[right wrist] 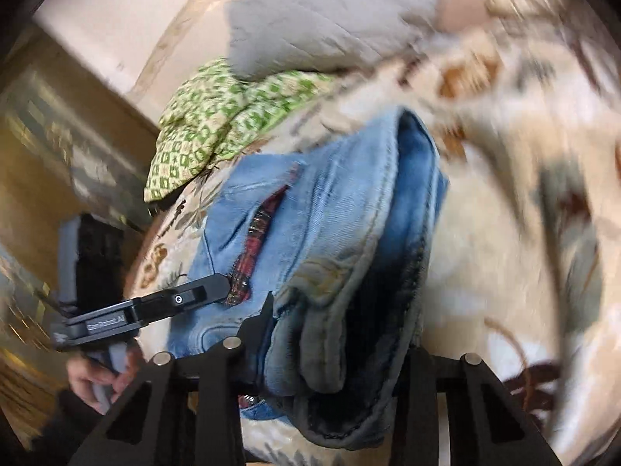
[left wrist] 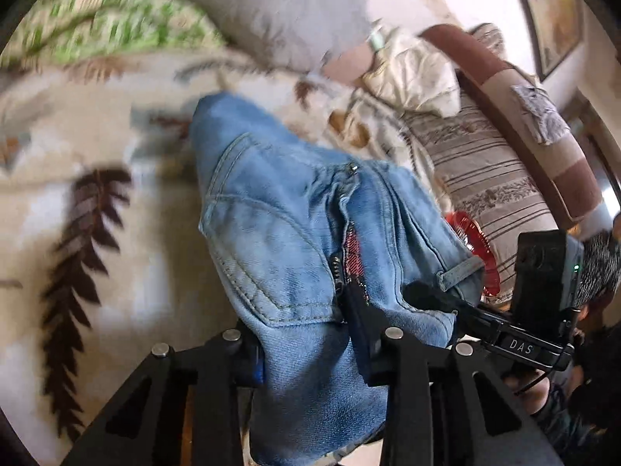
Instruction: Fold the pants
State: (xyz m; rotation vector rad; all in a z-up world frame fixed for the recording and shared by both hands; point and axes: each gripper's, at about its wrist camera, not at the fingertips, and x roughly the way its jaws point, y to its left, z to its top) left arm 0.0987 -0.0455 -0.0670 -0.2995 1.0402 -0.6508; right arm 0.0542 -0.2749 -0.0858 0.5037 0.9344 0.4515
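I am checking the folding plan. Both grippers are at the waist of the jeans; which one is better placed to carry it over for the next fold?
Probably the right gripper: it grips the thick bunched waistband of the jeans squarely. The left gripper holds only thinner denim beside the open zipper, so it should follow.

The left gripper point(left wrist: 310, 345) pinches the waist of the jeans point(left wrist: 271, 209), denim bunched between its fingers. The right gripper point(left wrist: 438, 299) bites the waistband beside it. Beyond lie a leaf-print blanket point(left wrist: 77, 178) and a striped pillow point(left wrist: 477, 171).
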